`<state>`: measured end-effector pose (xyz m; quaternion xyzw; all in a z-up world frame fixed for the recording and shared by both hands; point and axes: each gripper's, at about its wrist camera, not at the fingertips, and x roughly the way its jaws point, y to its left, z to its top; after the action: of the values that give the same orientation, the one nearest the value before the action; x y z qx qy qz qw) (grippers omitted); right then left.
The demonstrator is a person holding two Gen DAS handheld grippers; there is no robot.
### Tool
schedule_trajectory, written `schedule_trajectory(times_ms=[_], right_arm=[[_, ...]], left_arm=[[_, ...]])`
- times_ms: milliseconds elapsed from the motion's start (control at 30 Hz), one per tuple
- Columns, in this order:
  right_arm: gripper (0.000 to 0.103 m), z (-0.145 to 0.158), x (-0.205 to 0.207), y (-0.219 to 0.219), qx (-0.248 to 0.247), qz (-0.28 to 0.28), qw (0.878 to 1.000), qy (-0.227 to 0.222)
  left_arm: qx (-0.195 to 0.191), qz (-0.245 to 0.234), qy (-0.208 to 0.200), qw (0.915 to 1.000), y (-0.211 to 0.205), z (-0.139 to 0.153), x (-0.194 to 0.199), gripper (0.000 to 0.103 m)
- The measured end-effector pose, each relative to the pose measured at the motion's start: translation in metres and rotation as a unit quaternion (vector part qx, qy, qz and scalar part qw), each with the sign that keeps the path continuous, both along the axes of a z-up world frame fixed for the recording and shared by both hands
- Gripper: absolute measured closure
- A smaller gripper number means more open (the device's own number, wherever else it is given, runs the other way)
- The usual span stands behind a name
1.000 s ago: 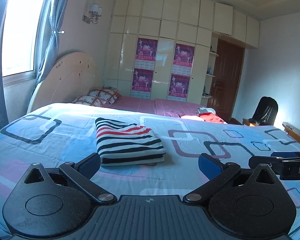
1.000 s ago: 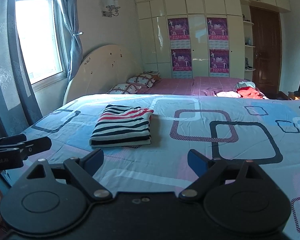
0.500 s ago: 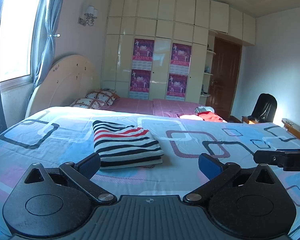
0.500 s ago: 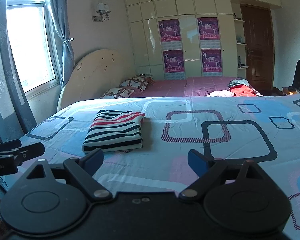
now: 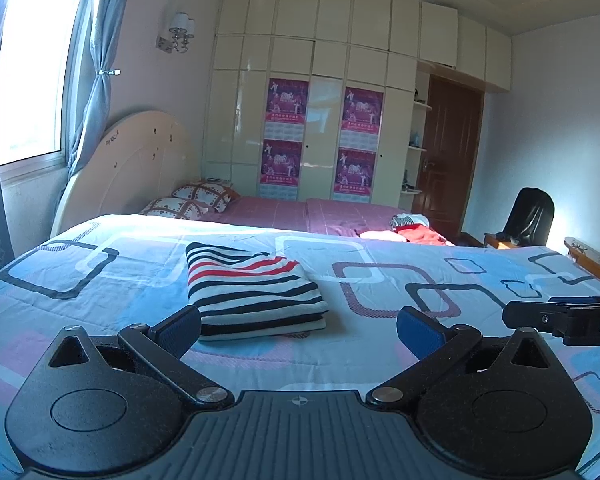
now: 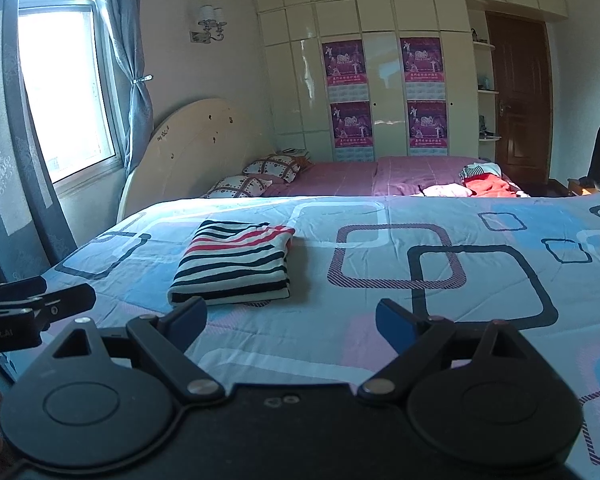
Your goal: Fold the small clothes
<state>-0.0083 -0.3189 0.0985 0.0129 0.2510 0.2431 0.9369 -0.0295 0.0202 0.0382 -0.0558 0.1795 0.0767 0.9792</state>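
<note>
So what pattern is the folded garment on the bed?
The folded garment has black, white and red stripes, clearest in the left wrist view.

The folded top [image 5: 252, 288] is white with navy stripes and a few red ones. The quilt [image 5: 380, 344] is pale blue and pink with outlined squares. The far sheet [image 5: 300, 212] is plum.

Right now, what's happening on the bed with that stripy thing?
A person is holding a gripper in each hand over the bed's blue patterned quilt. The striped garment already lies folded into a neat rectangle on the quilt. The left gripper and the right gripper both hang open with nothing between their fingers, touching no clothes. More clothes sit in a loose pile farther back.
</note>
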Motion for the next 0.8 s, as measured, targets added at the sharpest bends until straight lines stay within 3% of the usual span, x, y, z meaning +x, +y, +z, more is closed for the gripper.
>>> schedule_trajectory(times_ms=[800], right_arm=[[0.011,0.0008,0.0019,0.0015,0.007,0.004,1.0,0.001]], left_arm=[[0.002,-0.004,0.001,1.0,0.0002,0.0004,0.0003,0.0]])
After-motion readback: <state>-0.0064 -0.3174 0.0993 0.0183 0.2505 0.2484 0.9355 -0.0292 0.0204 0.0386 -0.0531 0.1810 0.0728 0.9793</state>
